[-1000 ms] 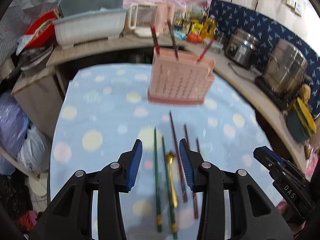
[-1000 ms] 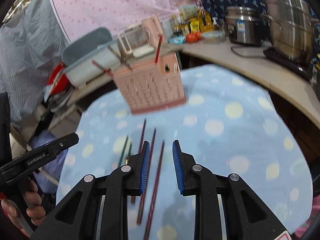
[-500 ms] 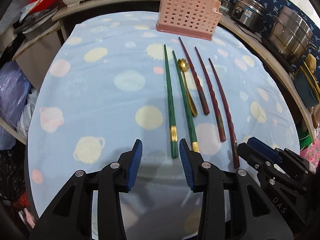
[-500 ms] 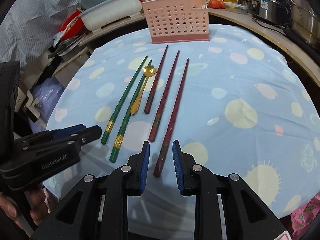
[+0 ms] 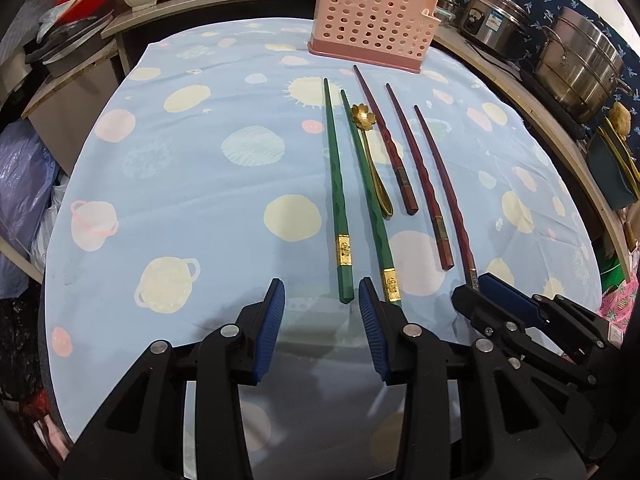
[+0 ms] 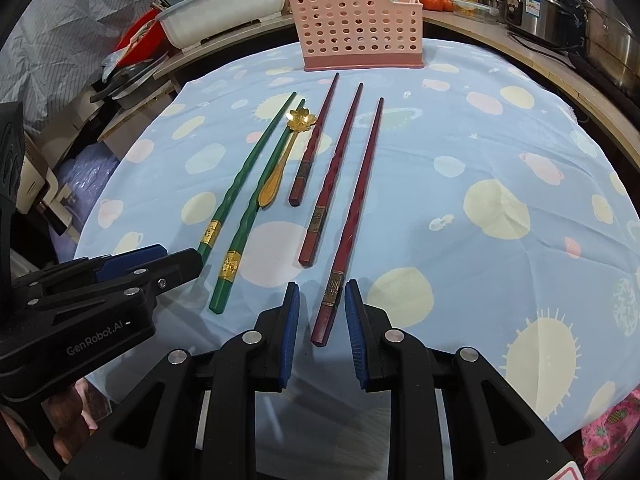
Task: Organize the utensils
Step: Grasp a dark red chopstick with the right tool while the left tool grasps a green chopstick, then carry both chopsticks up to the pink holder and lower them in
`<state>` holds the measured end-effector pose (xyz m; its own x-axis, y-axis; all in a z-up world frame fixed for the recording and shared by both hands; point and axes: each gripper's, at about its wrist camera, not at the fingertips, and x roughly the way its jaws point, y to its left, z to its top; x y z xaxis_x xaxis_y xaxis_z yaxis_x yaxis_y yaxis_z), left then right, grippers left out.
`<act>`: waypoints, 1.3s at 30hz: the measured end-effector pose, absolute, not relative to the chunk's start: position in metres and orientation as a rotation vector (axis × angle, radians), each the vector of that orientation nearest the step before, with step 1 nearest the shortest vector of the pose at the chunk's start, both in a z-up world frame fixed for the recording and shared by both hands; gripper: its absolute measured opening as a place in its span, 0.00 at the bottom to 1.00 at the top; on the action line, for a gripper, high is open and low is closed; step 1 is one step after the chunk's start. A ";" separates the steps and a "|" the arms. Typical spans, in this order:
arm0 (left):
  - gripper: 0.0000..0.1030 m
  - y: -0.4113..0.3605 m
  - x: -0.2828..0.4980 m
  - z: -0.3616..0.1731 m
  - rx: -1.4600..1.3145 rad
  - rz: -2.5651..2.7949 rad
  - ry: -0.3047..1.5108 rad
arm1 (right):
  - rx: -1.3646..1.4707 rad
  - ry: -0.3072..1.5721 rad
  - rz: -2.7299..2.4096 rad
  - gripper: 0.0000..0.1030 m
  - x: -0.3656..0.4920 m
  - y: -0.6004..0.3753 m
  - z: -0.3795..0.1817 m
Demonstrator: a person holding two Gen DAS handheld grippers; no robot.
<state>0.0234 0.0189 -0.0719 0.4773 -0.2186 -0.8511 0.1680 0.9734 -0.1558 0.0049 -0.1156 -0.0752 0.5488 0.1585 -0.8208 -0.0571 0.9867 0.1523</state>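
Note:
Two green chopsticks (image 5: 338, 200), a gold flower-bowl spoon (image 5: 372, 160) and three dark red chopsticks (image 5: 420, 176) lie side by side on the blue dotted cloth, tips toward a pink perforated holder (image 5: 372, 20). My left gripper (image 5: 320, 284) is open, low over the cloth, with the near end of the leftmost green chopstick between its fingertips, untouched. My right gripper (image 6: 322, 286) straddles the near end of the rightmost red chopstick (image 6: 354, 216). Its jaws are closing, with a gap still showing on both sides. Each gripper shows in the other's view: the left gripper (image 6: 176, 260) and the right gripper (image 5: 472, 292).
The round table's cloth edge (image 6: 580, 420) curves close on the near side. Behind the holder a counter carries a white tub (image 6: 224, 12), bottles and steel pots (image 5: 576, 64). Bags and clutter (image 5: 24, 184) fill the floor at the left.
Both grippers have come down and tipped toward the table, and the utensils' near ends now lie at their fingertips. The right jaws have narrowed slightly.

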 end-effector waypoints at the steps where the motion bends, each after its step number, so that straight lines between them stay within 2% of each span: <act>1: 0.36 0.019 0.024 -0.072 -0.051 -0.233 1.046 | 0.112 0.980 0.125 0.18 0.005 -0.116 -0.075; 4: 0.36 0.017 0.025 -0.073 -0.045 -0.229 1.038 | 0.126 0.979 0.116 0.10 0.005 -0.121 -0.077; 17: 0.33 0.008 0.032 -0.075 -0.031 -0.233 1.019 | 0.153 0.971 0.111 0.07 0.004 -0.129 -0.077; 21: 0.12 0.007 0.034 -0.075 -0.030 -0.237 1.019 | 0.162 0.970 0.110 0.07 0.004 -0.132 -0.077; 23: 0.07 0.008 0.035 -0.075 -0.032 -0.239 1.020 | 0.166 0.969 0.109 0.07 0.004 -0.133 -0.077; 31: 0.07 0.014 0.032 -0.068 -0.052 -0.242 1.011 | 0.194 0.940 0.089 0.07 -0.001 -0.145 -0.067; 39: 0.07 0.022 0.025 -0.036 -0.073 -0.240 0.947 | 0.223 0.867 0.073 0.07 -0.006 -0.159 -0.037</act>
<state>0.0253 0.0217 -0.0357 0.5601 -0.2355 -0.7943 0.1720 0.9709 -0.1666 -0.0061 -0.1585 -0.0370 0.6465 0.1541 -0.7472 0.0269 0.9742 0.2242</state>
